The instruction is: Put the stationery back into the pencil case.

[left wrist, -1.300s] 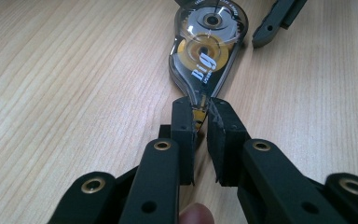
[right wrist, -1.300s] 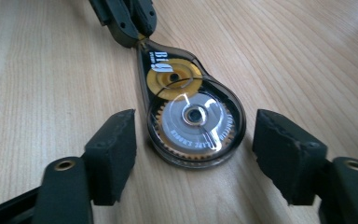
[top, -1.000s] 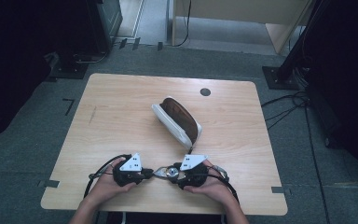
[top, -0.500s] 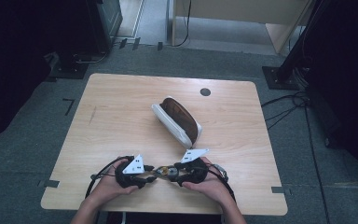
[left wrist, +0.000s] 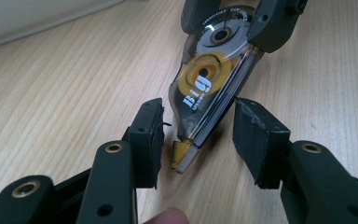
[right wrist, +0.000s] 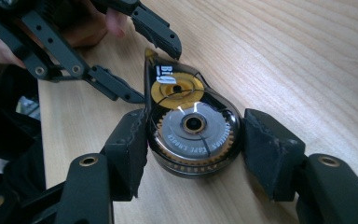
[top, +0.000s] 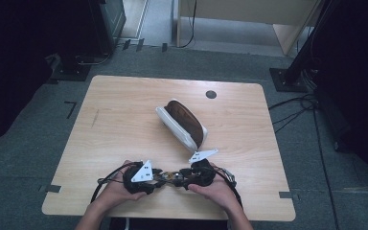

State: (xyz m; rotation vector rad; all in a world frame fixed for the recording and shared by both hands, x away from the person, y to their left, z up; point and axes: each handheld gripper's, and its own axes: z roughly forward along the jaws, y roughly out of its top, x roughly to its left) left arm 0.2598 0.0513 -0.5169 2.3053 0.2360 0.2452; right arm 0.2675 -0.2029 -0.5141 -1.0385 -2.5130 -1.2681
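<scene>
Right gripper (right wrist: pixel 193 140) is clamped on the round body of a correction tape dispenser (right wrist: pixel 191 128), both pads pressed against its sides, holding it just above or on the wooden table (top: pixel 124 124) at the near edge in front of the person. Left gripper (left wrist: pixel 198 140) faces it from the opposite side: its jaws have just been opening, and in the left gripper view they stand apart on either side of the dispenser's narrow tip (left wrist: pixel 182 156), the pads clear of the plastic. The tip end therefore lies between them but is not gripped. In the high view both grippers sit close together, nose to nose, with the dispenser bridging the gap between them. Farther back, well apart from the work, a white case with a brown lining (top: pixel 182 122) lies open near the table's middle. Judged step: a hand-over or regrip of the dispenser, with the left side released and the right carrying the whole load. Judged next move: either the left gripper closes again squarely on the tip section, or withdraws without knocking it. Risk noted: the smooth, rounded shell could twist in the right pads if nudged at the tip.
</scene>
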